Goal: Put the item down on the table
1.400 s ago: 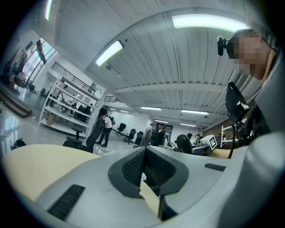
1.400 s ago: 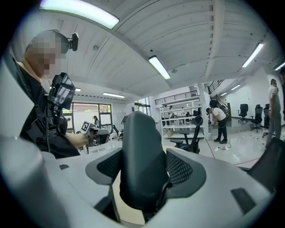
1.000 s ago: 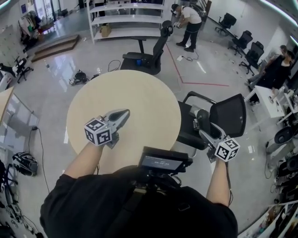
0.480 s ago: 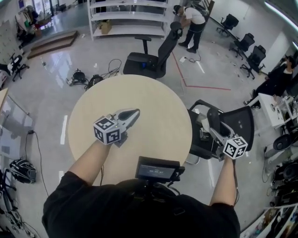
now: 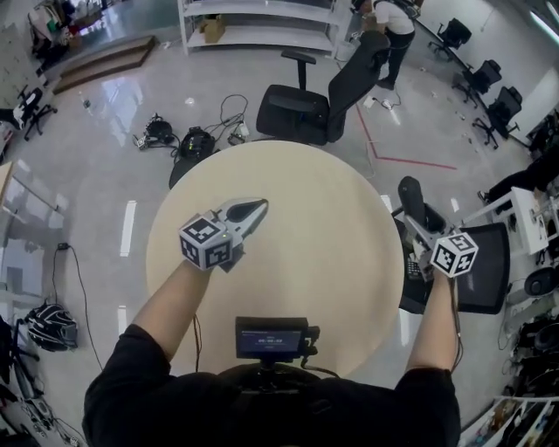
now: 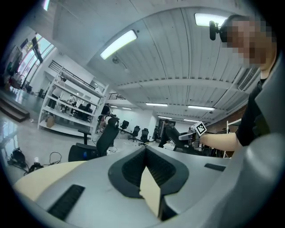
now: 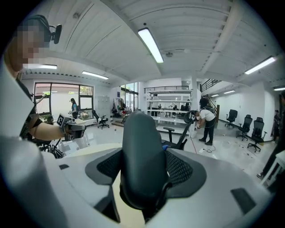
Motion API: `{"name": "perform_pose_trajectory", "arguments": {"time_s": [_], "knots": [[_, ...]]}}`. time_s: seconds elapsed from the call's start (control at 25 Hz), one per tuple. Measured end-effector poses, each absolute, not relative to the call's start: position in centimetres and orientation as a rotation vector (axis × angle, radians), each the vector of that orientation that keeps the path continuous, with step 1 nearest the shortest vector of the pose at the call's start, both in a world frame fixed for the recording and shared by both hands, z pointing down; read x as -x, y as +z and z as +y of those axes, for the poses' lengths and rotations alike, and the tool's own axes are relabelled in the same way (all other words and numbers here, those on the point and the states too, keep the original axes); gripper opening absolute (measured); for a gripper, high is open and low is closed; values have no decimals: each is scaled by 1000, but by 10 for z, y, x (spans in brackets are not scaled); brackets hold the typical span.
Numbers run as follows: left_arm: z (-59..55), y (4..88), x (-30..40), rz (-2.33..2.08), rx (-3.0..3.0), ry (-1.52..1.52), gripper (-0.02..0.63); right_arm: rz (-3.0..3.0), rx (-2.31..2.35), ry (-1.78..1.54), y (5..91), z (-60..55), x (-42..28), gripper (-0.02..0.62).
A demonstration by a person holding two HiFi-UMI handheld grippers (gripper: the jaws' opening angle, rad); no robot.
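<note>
A round beige table (image 5: 306,236) fills the middle of the head view. My right gripper (image 5: 414,220) hangs just past the table's right edge, above a black chair, shut on a dark grey oblong item (image 5: 409,192). In the right gripper view that item (image 7: 141,151) stands upright between the jaws of the right gripper (image 7: 142,171) and hides the gap. My left gripper (image 5: 260,207) hovers over the table's left half. Its jaws (image 6: 145,149) meet at the tips with nothing between them, and the tabletop (image 6: 40,173) shows beneath.
A black office chair (image 5: 314,109) stands behind the table and another (image 5: 476,279) at its right edge under my right arm. Cables and bags (image 5: 188,140) lie on the floor at the back left. White shelving (image 5: 262,22) and a standing person (image 5: 397,26) are far behind.
The right gripper with the dark item has come in closer to the table's right edge. The left gripper stays over the table, still shut. The head view has shifted forward.
</note>
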State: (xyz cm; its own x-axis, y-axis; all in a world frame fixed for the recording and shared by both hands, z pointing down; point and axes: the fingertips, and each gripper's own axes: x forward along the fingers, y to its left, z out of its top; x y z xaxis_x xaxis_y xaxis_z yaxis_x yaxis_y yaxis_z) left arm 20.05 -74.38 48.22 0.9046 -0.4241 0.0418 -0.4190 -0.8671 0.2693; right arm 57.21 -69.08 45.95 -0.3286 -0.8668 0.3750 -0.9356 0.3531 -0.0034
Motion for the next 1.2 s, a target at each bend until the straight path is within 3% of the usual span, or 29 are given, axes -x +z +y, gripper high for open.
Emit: {"name": "perform_pose_trajectory", "arguments": {"time_s": [0.32, 0.84, 1.2], "knots": [[-843, 545, -134, -773, -2706, -34, 2, -2343, -1469, 326, 518, -822, -510, 313], [-908, 654, -121, -871, -2661, -96, 2, -2351, -1433, 464, 666, -969, -466, 313], [-902, 667, -124, -866, -2662, -175, 2, -2266, -1290, 427, 734, -1022, -402, 313]]}}
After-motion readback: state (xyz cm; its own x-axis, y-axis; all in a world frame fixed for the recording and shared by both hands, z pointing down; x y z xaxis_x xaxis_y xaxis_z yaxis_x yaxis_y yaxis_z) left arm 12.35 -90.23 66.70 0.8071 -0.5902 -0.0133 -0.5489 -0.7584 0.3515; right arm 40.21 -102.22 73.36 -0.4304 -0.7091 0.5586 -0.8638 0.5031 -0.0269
